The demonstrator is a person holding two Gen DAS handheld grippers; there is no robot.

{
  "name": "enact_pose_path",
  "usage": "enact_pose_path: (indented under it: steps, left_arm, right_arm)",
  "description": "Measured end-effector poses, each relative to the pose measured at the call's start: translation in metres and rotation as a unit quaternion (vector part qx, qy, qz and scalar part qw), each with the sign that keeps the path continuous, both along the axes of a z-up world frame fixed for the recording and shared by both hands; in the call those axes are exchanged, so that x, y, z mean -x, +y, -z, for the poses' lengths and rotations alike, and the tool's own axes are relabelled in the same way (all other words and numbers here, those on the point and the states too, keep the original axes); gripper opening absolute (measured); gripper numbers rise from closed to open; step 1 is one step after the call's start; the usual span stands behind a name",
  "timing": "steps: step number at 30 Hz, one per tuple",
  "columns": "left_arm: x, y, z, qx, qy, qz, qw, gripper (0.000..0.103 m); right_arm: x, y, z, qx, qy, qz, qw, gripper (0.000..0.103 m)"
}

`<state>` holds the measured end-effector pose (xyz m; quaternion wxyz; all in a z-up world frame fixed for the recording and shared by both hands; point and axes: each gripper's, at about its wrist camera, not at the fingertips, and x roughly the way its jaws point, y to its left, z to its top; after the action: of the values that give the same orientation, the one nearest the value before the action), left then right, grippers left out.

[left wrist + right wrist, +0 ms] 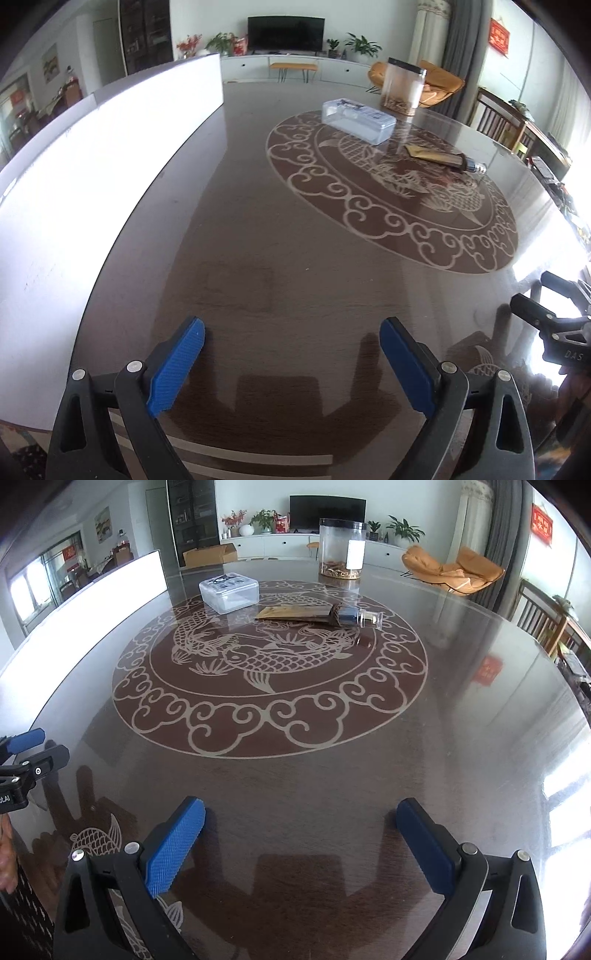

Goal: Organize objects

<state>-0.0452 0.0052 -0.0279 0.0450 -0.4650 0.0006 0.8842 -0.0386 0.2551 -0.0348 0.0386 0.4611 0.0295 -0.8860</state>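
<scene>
While both grippers hover low over the near edge of the glossy dark table, everything to be organized sits far ahead, on and around the ornate fish medallion inlaid at its centre. The left gripper has its blue ribbed pads spread wide and holds nothing; the right gripper is likewise spread and empty.

Lying on its side across the far part of the medallion is a flattened brown-and-gold squeeze tube, its long axis running roughly left to right across the right wrist view, with the clear faceted cap pointing right and the crimped flat tail pointing left. It lies almost straight ahead of the right gripper, whereas from the left wrist view the tube sits well off to the right, so the right hand looks the better placed. A grip would likely want the jaws turned across the tube's narrow width.

Just left of the tube stands a translucent rectangular plastic box with a lid and rounded corners. Behind them rises a tall clear cylindrical jar with a dark lid, a white label and some tan, stick-like contents at the bottom. A white panel stands along the table's left side.
</scene>
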Motion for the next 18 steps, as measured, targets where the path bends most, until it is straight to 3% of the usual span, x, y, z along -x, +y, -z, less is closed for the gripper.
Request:
enact_pose_path:
  steps: [12,18]
  left_arm:
    - [-0.0018,0.0034,0.0028,0.023,0.001,0.003,0.9997,0.097]
    - [-0.0005,-0.0005,0.0041,0.023,0.0,-0.007,0.9997,0.103]
  right_arm:
    - [0.0,-0.0001,0.0004,0.0,0.0,0.0,1.0,0.103]
    - [0.0001,-0.0001,0.0004,0.0,0.0,0.001,1.0,0.103]
